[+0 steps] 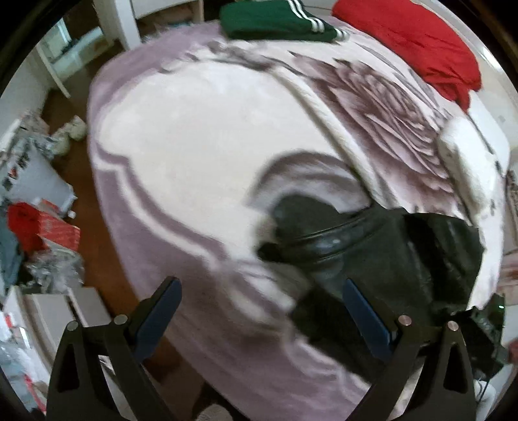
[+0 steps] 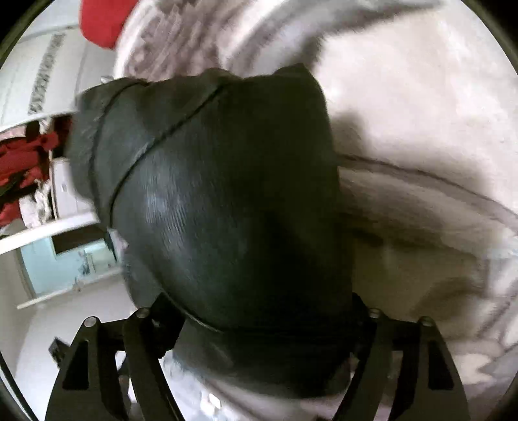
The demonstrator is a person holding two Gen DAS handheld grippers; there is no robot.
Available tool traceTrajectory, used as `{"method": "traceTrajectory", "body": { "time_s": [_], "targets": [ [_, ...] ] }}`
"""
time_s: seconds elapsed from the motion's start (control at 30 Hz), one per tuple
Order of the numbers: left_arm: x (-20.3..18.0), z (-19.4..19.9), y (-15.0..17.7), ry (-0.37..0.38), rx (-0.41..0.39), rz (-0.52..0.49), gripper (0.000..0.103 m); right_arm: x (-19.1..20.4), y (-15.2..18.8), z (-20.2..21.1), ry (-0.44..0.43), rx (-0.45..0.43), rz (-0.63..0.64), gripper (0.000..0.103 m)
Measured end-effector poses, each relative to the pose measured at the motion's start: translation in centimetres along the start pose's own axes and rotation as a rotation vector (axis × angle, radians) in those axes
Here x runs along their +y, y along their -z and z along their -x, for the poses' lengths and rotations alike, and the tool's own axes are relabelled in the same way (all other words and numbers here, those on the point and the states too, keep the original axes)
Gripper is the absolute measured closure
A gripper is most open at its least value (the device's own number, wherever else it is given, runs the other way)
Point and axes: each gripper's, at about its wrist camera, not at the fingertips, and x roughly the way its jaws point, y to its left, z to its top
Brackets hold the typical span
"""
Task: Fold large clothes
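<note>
A dark, almost black garment [image 1: 382, 252] hangs bunched over the right part of a bed covered by a pale pink and mauve blanket [image 1: 194, 145]. My left gripper [image 1: 262, 294] is open and empty, its blue-padded fingers [image 1: 162, 311] wide apart, with the garment's lower edge just past the right finger. In the right wrist view the same garment [image 2: 220, 194] fills the middle and drapes over my right gripper [image 2: 259, 317], whose fingertips are hidden under the cloth. The blanket [image 2: 421, 129] lies behind it.
A folded green garment with white stripes [image 1: 278, 19] and a red garment [image 1: 411, 45] lie at the bed's far end. A white pillow-like object [image 1: 459, 162] sits at the right. Boxes and clutter [image 1: 39, 233] stand on the wooden floor left of the bed. White shelves [image 2: 42, 129] show at left.
</note>
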Motion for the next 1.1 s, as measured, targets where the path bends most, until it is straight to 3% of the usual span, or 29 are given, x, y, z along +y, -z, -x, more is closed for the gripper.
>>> {"method": "traceTrajectory", "body": {
  "time_s": [0.07, 0.2, 0.3, 0.33, 0.37, 0.43, 0.47, 0.53, 0.63, 0.77, 0.9, 1.0, 1.1],
  "targets": [
    [-1.1, -1.3, 1.0, 0.074, 0.055, 0.037, 0.001, 0.6, -0.1, 1.8, 0.062, 0.028, 0.064, 0.020],
    [-2.0, -4.3, 2.3, 0.236, 0.170, 0.178, 0.002, 3.0, -0.5, 7.0, 0.202, -0.035, 0.234, 0.020],
    [-2.3, -6.3, 2.9, 0.342, 0.202, 0.306, 0.003, 5.8, -2.3, 8.9, 0.233, -0.048, 0.357, 0.020],
    [-2.0, -6.6, 2.9, 0.376, 0.180, 0.357, 0.015, 7.1, -3.3, 9.2, 0.226, -0.047, 0.382, 0.020],
    [-1.7, -6.7, 2.8, 0.379, 0.158, 0.397, 0.056, 7.6, -3.5, 9.3, 0.214, -0.051, 0.416, 0.021],
    [-1.0, -6.8, 2.9, 0.401, 0.144, 0.466, 0.073, 9.2, -4.8, 8.6, 0.235, -0.076, 0.490, 0.031],
    [-0.6, -6.5, 3.3, 0.428, 0.125, 0.498, 0.082, 10.8, -4.4, 7.7, 0.243, -0.072, 0.512, 0.045],
    [0.0, -5.4, 4.1, 0.426, 0.082, 0.507, 0.084, 13.2, -4.6, 5.4, 0.333, -0.062, 0.571, 0.047],
    [0.9, -4.6, 5.6, 0.409, 0.063, 0.518, 0.084, 13.7, -5.2, 2.3, 0.389, -0.025, 0.591, 0.048],
    [3.5, -7.5, 7.1, 0.424, 0.115, 0.570, 0.080, 12.9, -6.9, -2.7, 0.469, 0.034, 0.582, 0.046],
    [4.3, -9.7, 7.3, 0.435, 0.111, 0.555, 0.071, 12.6, -8.4, -6.5, 0.512, 0.050, 0.588, 0.038],
    [3.7, -9.7, 6.5, 0.429, 0.116, 0.538, 0.070, 12.7, -9.5, -6.2, 0.476, 0.095, 0.551, 0.037],
    [3.2, -8.0, 5.8, 0.467, 0.133, 0.505, 0.070, 14.0, -8.3, -2.3, 0.436, 0.096, 0.575, 0.037]
  ]
}}
